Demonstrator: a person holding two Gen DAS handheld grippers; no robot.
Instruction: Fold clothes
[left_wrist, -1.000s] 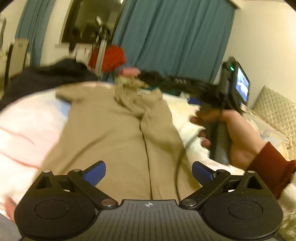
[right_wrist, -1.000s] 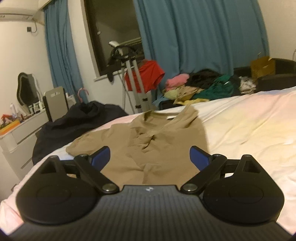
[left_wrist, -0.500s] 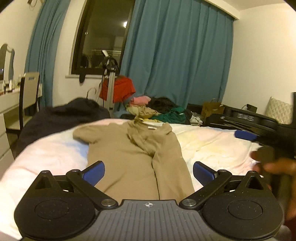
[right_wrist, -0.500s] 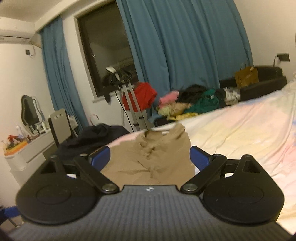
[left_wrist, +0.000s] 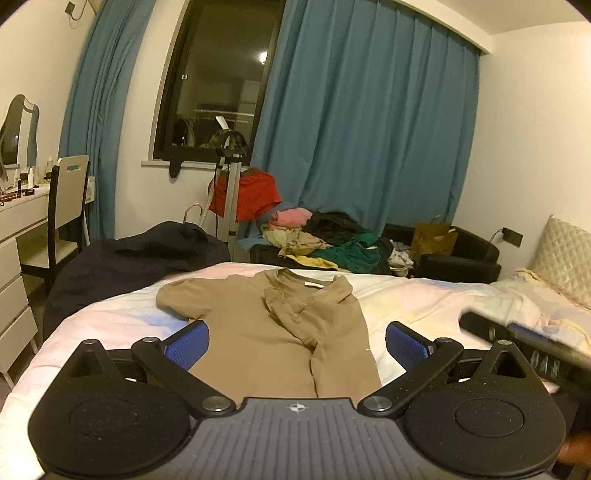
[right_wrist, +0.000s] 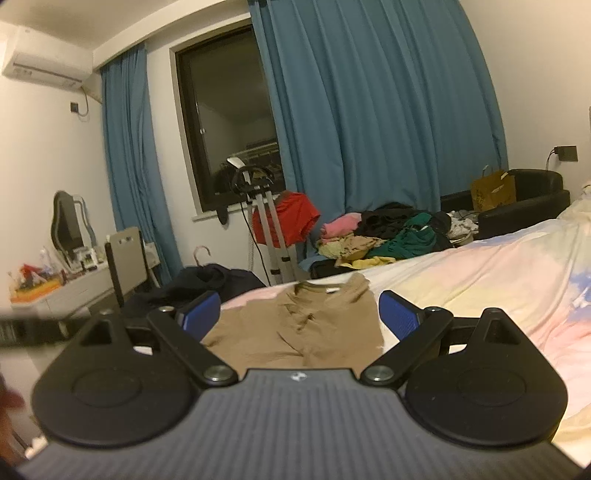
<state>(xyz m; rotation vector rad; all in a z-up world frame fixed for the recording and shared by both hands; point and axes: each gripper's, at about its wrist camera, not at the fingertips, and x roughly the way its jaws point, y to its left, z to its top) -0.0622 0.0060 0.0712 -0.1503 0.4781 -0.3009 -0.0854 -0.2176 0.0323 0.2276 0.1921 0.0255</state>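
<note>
Shirt (left_wrist: 266, 332) flat on bed (left_wrist: 424, 299), ahead of both gaping tongs, untouched.

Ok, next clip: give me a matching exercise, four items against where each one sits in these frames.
Items:
1. tan short-sleeved shirt
2. red garment
3. dark jacket
4. brown paper bag

Places:
A. on the black sofa
B. flat on the bed, one side folded in
C. draped over the bed's far left corner
D. hung on the metal stand by the window

Pairs: 1-B, 2-D, 3-C, 4-A
</note>
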